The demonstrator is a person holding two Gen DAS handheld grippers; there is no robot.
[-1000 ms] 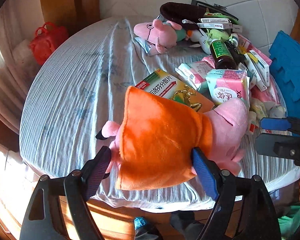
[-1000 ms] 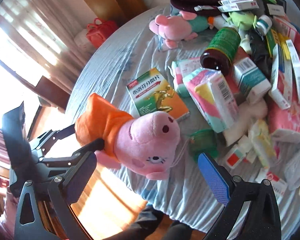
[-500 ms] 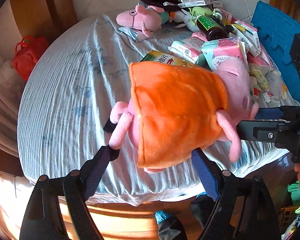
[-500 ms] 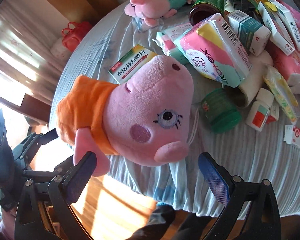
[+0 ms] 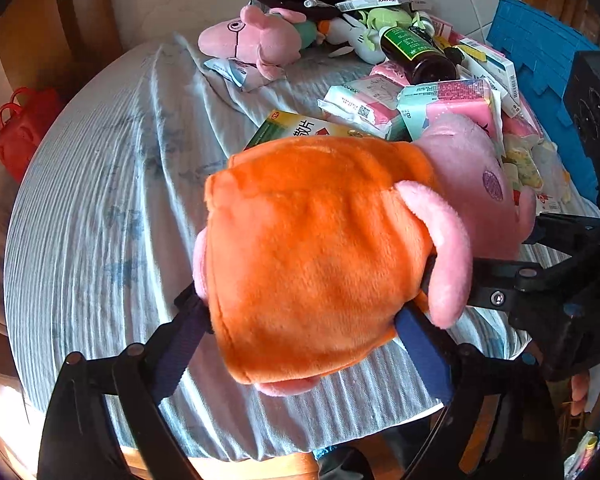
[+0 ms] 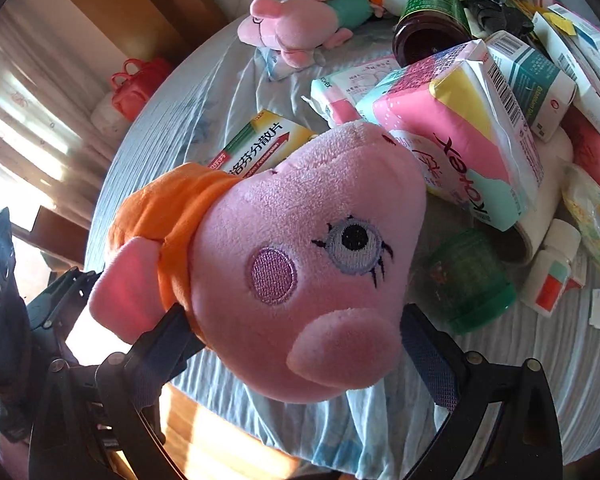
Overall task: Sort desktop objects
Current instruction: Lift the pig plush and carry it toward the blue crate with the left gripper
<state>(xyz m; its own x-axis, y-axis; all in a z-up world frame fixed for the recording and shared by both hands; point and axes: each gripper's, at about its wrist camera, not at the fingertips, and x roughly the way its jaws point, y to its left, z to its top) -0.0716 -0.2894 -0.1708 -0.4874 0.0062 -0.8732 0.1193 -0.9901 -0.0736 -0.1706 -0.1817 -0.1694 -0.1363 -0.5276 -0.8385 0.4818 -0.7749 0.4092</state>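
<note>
At nine o'clock I see a red bag (image 5: 22,130) on the floor beside the round table's pale blue striped cloth (image 5: 100,208). My left gripper (image 5: 300,320) pinches the orange-dressed pig plush (image 5: 320,240) above the cloth's near edge; my right gripper (image 6: 296,332) brackets its pink head, grip uncertain. At two o'clock, boxes and a tissue pack (image 6: 456,140) crowd together.

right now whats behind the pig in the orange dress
Behind the orange-dressed pig: a green-yellow medicine box and pink tissue pack, both partly covered. The tablecloth beneath it is hidden.
</note>
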